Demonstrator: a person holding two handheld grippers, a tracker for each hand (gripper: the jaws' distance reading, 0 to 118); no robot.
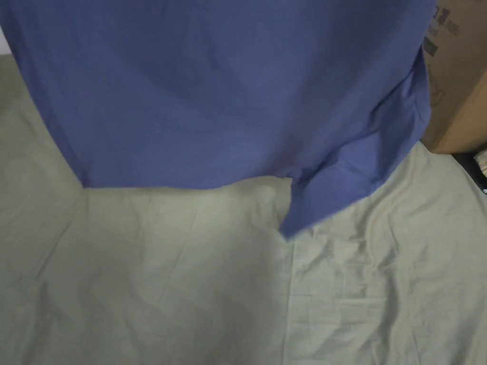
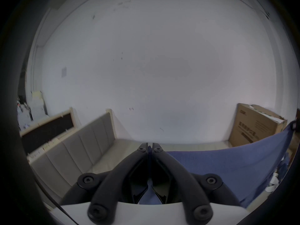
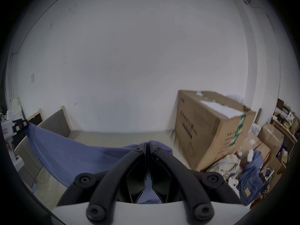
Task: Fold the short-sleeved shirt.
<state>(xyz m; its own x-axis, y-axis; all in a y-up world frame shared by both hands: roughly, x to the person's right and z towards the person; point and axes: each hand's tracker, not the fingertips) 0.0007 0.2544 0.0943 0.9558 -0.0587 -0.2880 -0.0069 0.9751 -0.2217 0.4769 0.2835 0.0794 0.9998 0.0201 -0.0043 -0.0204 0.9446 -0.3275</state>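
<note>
A blue short-sleeved shirt hangs in the air above a bed covered with a pale green sheet. Its lower edge and one sleeve dangle just over the sheet. In the left gripper view, my left gripper is shut on the shirt's edge, and the blue shirt stretches off to the right. In the right gripper view, my right gripper is shut on the blue shirt, which stretches left to the other gripper.
A large cardboard box stands at the bed's right side, also seen as a big cardboard box. A padded headboard lies left. Smaller boxes and piled clothes sit right of the box. A white wall rises behind.
</note>
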